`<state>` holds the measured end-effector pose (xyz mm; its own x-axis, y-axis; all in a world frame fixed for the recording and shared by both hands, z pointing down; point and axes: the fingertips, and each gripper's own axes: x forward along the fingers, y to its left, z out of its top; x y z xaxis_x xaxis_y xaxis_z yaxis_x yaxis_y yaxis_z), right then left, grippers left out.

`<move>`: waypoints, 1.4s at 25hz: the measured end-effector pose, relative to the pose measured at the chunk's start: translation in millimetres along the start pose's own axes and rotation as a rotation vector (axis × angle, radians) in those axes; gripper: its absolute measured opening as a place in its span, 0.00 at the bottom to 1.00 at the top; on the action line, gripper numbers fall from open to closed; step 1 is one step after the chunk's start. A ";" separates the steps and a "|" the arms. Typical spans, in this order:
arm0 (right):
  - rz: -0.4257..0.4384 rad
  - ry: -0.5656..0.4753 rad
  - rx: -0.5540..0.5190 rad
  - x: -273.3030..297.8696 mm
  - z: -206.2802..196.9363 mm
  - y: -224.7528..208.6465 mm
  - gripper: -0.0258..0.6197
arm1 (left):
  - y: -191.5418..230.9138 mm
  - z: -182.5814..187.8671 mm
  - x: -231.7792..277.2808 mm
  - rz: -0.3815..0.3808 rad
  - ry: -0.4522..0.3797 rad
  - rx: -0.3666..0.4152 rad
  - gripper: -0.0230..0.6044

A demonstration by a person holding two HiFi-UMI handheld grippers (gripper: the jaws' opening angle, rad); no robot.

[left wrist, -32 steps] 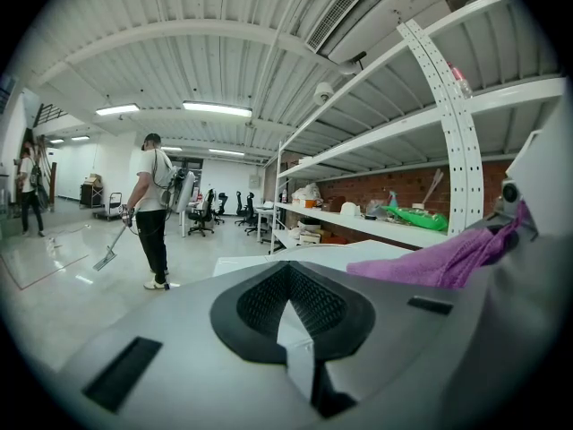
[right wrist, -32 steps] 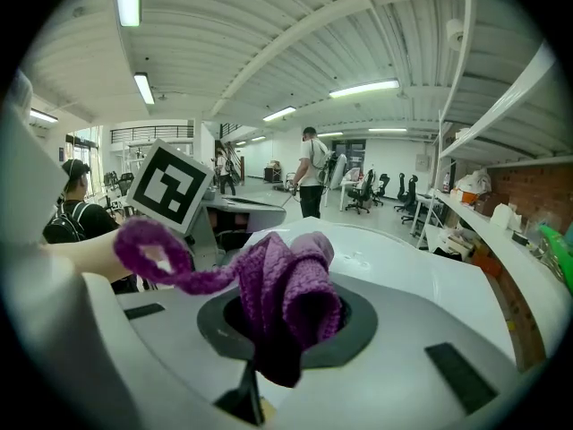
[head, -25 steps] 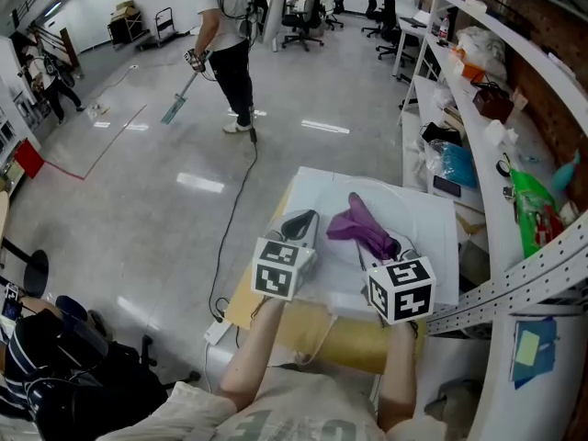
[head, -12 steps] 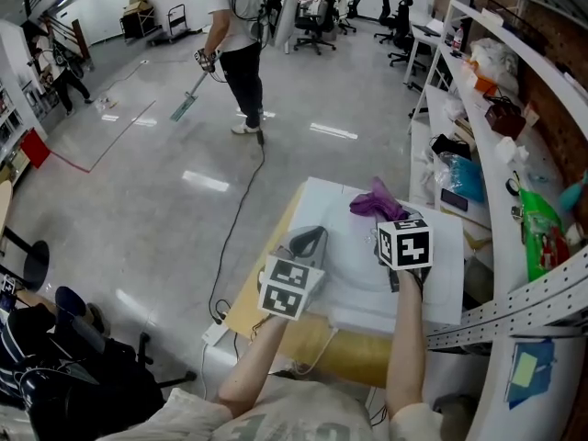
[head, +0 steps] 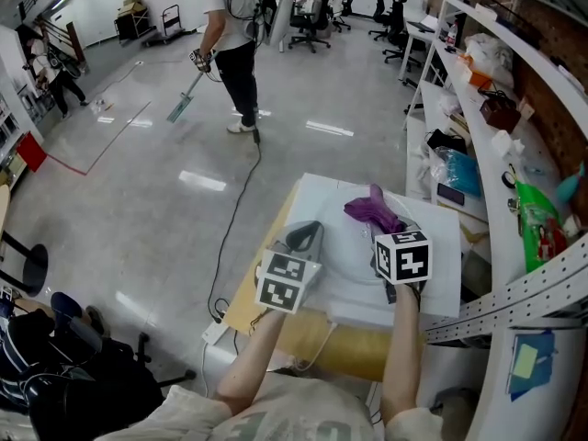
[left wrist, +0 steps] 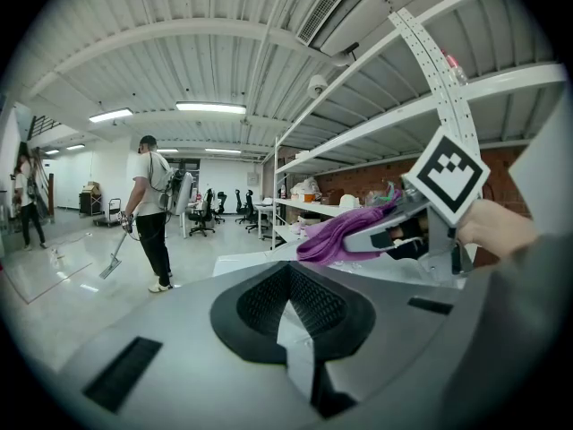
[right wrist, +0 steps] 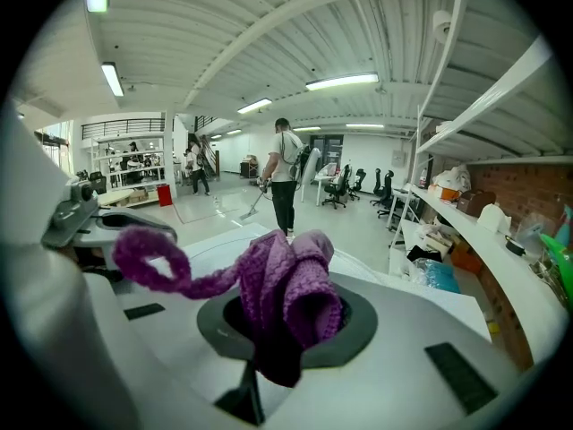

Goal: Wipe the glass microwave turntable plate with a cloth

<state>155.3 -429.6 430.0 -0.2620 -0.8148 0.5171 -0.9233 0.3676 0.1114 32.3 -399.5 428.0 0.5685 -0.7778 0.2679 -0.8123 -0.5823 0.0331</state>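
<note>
Drawing back toward the person since half a second ago, the right gripper [head: 386,232] is carrying a bunched purple knitted cloth [head: 372,211] over the far part of the round clear glass turntable plate [head: 344,252] in the head view. The left gripper [head: 304,236] is sitting at that plate's left rim.

In the left gripper view, its jaws are pinching a pale wedge of the plate's rim.

In the right gripper view, the jaws are clamping the cloth [right wrist: 291,289], with a loop of it hanging out toward the plate's left side.

Cloth [right wrist: 291,280]: purple knit, coarse, matt; pinched in right claw [right wrist: 285,334].
Glass plate [head: 344,251], under that claw: clear, smooth, glossy.
Left claw [left wrist: 291,316]: grey matt plastic, black ribbed pads [left wrist: 255,303].
Surface [head: 436,274]: white, matt.
Floor [head: 156,219]: polished, reflective.
</note>
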 end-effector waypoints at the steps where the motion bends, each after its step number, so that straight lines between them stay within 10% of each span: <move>1: 0.002 0.002 -0.007 -5.9 -2.4 3.8 0.14 | 0.4 0.4 -0.2 0.000 0.000 0.000 0.04; 22: 0.041 -0.007 -0.075 -120.1 -51.4 81.5 0.14 | 1.0 2.7 -2.9 -0.002 0.000 0.024 0.04; 35: -0.092 -0.085 0.012 -56.8 15.7 -20.1 0.14 | 1.3 13.5 -3.3 -0.013 -0.050 -0.065 0.04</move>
<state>184.3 -397.8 385.1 -0.1984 -0.8803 0.4311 -0.9477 0.2844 0.1446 31.2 -400.9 414.2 0.5834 -0.7822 0.2187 -0.8107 -0.5770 0.0993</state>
